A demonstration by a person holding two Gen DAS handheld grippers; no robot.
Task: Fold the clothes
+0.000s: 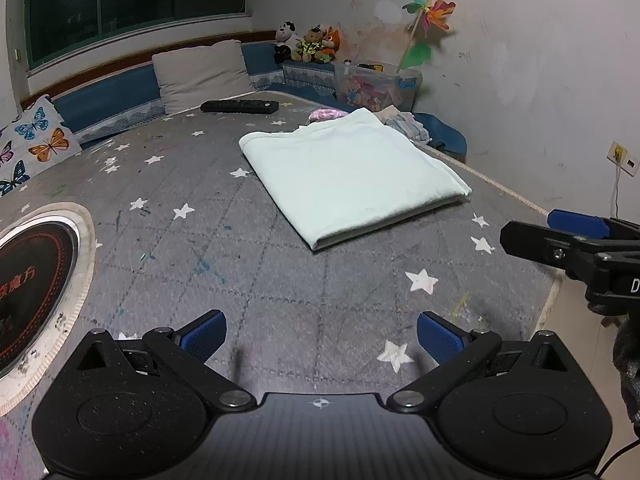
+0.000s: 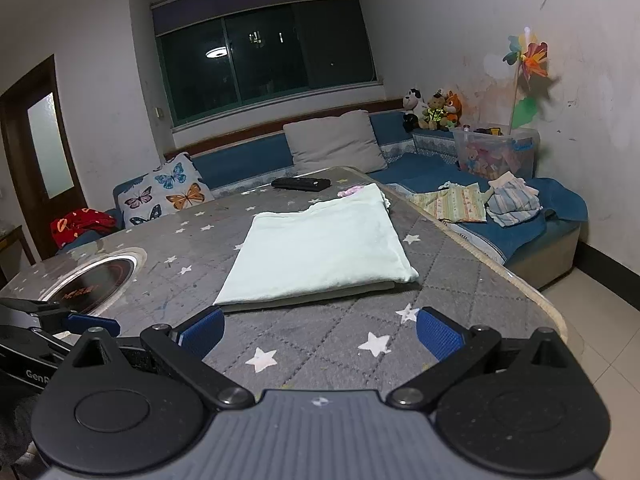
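Both my grippers, left [image 1: 321,334] and right [image 2: 320,330], sit wide and empty with the folded cloth [image 1: 352,172] well ahead of the fingers; risk: pinching only 1 layer drags the stack apart.

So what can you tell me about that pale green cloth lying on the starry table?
The pale mint-green folded cloth looks soft, like cotton or fleece. It is folded into a flat, roughly square stack of layers, its edges showing at the near side. It lies on the grey star-patterned quilted table cover, near the table's right edge. Neither open gripper touches it.
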